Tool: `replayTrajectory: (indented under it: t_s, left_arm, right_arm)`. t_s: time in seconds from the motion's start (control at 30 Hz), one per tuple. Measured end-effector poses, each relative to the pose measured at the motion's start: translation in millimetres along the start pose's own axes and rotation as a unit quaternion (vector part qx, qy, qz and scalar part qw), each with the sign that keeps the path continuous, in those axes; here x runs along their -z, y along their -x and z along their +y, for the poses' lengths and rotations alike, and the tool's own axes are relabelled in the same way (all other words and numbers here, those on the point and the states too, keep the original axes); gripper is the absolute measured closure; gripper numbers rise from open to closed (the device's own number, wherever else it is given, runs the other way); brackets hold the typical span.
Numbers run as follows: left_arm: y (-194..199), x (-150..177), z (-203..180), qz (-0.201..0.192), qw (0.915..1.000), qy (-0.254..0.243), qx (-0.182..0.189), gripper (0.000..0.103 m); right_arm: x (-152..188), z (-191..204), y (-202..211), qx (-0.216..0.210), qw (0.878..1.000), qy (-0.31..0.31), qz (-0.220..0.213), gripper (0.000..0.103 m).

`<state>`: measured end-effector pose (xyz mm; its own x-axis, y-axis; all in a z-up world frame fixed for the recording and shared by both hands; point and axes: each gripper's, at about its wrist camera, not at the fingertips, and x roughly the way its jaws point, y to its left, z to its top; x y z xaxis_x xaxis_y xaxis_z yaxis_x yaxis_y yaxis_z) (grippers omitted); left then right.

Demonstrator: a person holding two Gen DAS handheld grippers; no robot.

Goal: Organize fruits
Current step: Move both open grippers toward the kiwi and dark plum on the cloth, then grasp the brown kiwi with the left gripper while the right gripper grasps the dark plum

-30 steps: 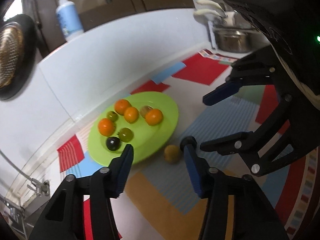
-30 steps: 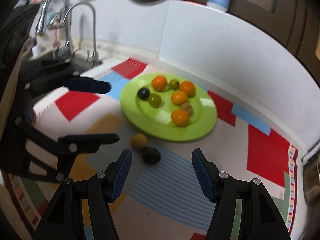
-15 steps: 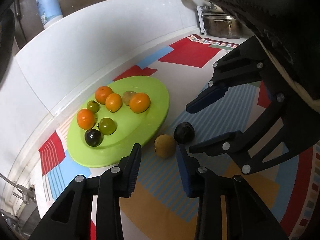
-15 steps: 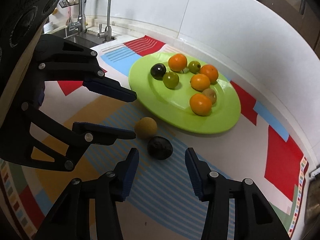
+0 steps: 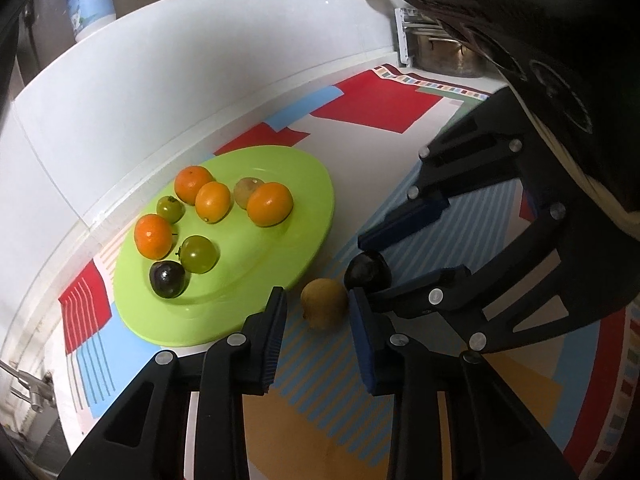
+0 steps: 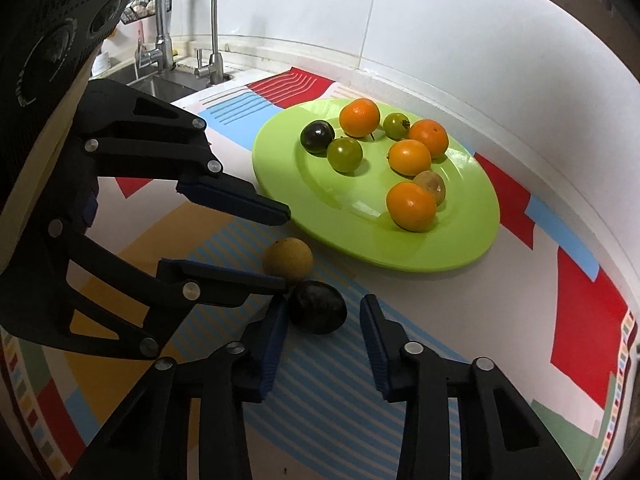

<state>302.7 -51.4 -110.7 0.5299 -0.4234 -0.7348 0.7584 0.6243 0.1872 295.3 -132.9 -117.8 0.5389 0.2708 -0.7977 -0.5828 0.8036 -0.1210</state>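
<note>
Left wrist — jaws flank yellow fruit (image 5: 323, 307).

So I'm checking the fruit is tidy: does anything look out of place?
Yes. Two fruits lie off the green plate, on the mat beside its rim: a yellow fruit and a dark fruit, side by side. The other eight sit on the plate.

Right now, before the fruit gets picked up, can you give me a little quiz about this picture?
1. How many orange fruits lie on the green plate?
2. True or false: every fruit is on the plate.
3. Fill in: the yellow-brown fruit sits between the fingers of the ____ gripper.
Key: 1. Four. 2. False, two lie on the mat. 3. Left; the left gripper has just been closing its jaws, not yet pressing it.
</note>
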Motion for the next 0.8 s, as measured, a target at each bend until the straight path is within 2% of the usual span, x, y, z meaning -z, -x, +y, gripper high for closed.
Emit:
replayTrajectory:
  t_s: [0.07,0.4,0.8]
  left_arm:
    - [-1.3,-0.5,-0.2,0.002,1.0000,0.005,0.003,0.073]
    - [-6.7,-1.9,1.4,0.014,0.9992,0.037,0.004,0.077]
    - [26.5,-7.8,0.0,-0.005,0.9960,0.088,-0.010,0.077]
  right_arm:
    - [1.2,-1.3,0.4,-0.005,1.000,-0.008,0.001,0.073]
    - [11.8,-10.1,9.1,0.008,0.998,-0.065,0.003,0.073]
    - [12.3,-15.3,38.8,0.023,0.991,-0.129,-0.030,0.073]
